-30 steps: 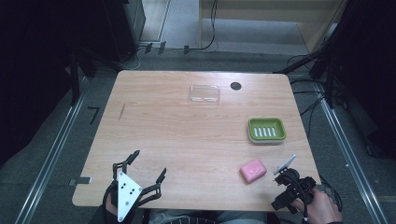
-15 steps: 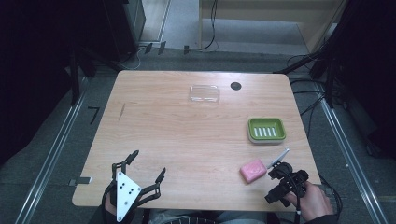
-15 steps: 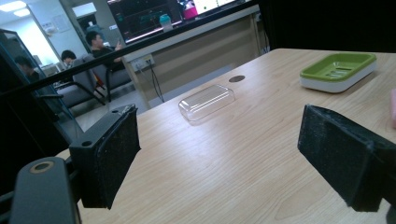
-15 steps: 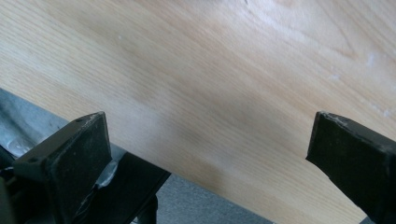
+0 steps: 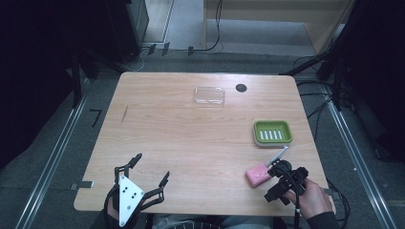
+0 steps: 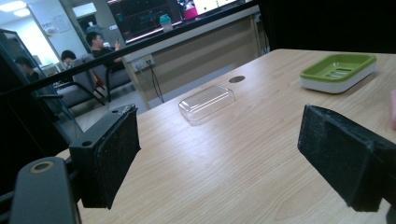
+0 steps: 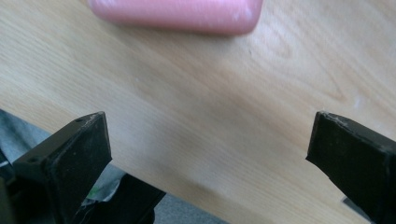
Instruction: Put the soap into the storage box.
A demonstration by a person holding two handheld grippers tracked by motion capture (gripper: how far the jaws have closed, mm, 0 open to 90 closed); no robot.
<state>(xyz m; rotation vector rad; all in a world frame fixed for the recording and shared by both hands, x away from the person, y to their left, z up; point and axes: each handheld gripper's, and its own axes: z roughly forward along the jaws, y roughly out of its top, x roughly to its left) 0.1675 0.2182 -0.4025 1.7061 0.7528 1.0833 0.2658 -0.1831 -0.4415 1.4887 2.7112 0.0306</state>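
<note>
Just beyond the right gripper (image 7: 210, 140) lies the pink soap (image 7: 177, 14).

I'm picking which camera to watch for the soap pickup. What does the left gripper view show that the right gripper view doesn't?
Left gripper view alone: the green soap dish, the clear plastic lid, the dark round hole in the table, and people seated in a room beyond. Right gripper view alone: the near table edge, with floor below. Both share the wooden table, each gripper's own wide-open jaws, and the pink soap, a mere sliver at the left gripper view's right edge.
</note>
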